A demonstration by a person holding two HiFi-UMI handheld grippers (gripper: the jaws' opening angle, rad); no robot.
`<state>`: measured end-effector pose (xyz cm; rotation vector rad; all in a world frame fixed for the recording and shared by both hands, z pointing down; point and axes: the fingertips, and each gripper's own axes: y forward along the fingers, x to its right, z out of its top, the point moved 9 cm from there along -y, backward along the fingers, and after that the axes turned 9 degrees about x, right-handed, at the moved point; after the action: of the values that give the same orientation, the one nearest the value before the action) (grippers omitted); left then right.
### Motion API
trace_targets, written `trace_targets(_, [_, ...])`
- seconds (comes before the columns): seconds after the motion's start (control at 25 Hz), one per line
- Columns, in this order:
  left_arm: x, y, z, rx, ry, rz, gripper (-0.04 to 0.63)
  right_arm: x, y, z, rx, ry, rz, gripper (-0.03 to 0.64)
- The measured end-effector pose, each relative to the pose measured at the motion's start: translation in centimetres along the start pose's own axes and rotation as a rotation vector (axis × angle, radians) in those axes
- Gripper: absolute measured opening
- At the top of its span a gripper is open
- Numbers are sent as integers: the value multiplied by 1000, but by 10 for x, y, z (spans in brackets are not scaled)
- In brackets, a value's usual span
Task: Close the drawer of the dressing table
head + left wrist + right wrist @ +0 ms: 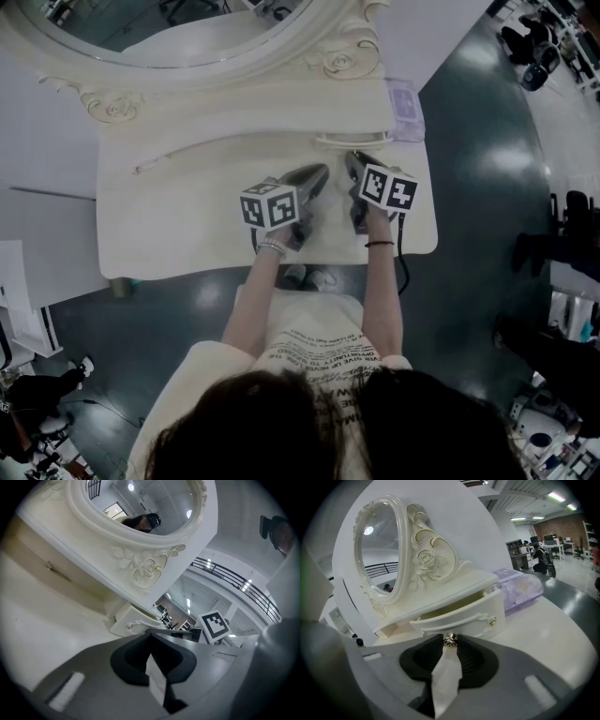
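Observation:
The cream dressing table [178, 220] has a small drawer [461, 616] pulled part-way out under the mirror shelf. It also shows as the drawer [352, 141] at the back of the tabletop and the drawer [133, 620] ahead of the left jaws. My right gripper [450, 643] points at the drawer front, and its tips are closed round the small metal drawer knob [450, 639]. From above, the right gripper [354, 164] reaches the drawer. My left gripper [317, 175] rests beside it over the tabletop. The left gripper [150, 637] has its tips together with nothing between them.
A carved oval mirror [178, 28] stands at the table's back. A pale purple tissue box [405, 111], [518, 585] lies right of the drawer. A thin stick-like object [155, 161] lies on the left tabletop. The person's legs are at the table's front edge [281, 272].

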<state>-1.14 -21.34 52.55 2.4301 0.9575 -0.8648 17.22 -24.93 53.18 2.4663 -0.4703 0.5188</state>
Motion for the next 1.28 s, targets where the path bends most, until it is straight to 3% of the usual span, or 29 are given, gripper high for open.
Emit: trace_targets(1.28, [-10,8,6,-3,-13,9,5,5,19,12,10,-13,13,100])
